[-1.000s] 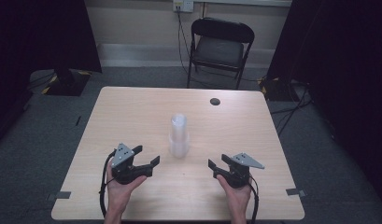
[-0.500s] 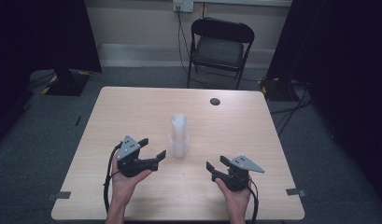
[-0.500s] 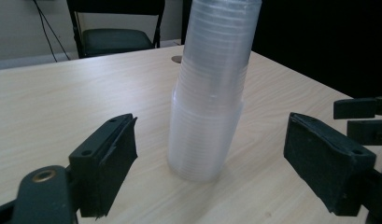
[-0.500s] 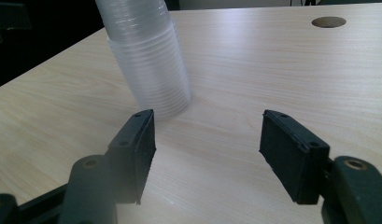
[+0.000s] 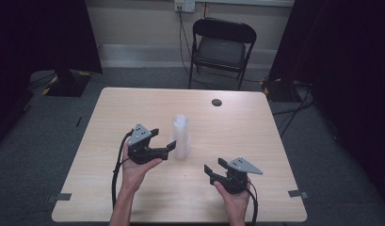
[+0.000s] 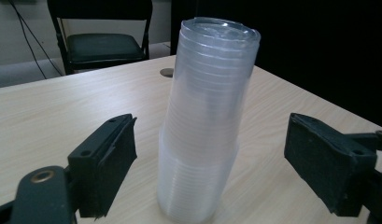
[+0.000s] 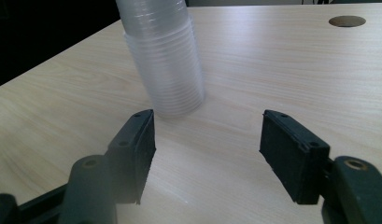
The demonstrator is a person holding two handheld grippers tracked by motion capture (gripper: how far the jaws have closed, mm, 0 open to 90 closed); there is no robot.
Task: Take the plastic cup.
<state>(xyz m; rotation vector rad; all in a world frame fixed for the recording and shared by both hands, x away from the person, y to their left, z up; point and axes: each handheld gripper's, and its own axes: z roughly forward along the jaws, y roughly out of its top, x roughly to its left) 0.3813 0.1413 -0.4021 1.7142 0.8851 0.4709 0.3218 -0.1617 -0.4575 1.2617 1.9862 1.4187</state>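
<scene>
My left tool (image 5: 163, 141) has moved up to the stack of clear cups (image 5: 180, 136), jaws just been opening, now wide w/ stack between them, untouched. Stack's upright mid-desk (image 5: 110, 117). Right tool (image 5: 213, 167) wide, empty, nearby.

The right gripper (image 7: 207, 154) has its two black jaws standing wide apart over the pale wooden table (image 7: 282, 70), nothing between them. Beyond the left jaw stands a stack of clear cups (image 7: 167, 60) (its top cut off by the frame), apart from the jaws. A round hole (image 7: 347, 21) lies far right.
</scene>
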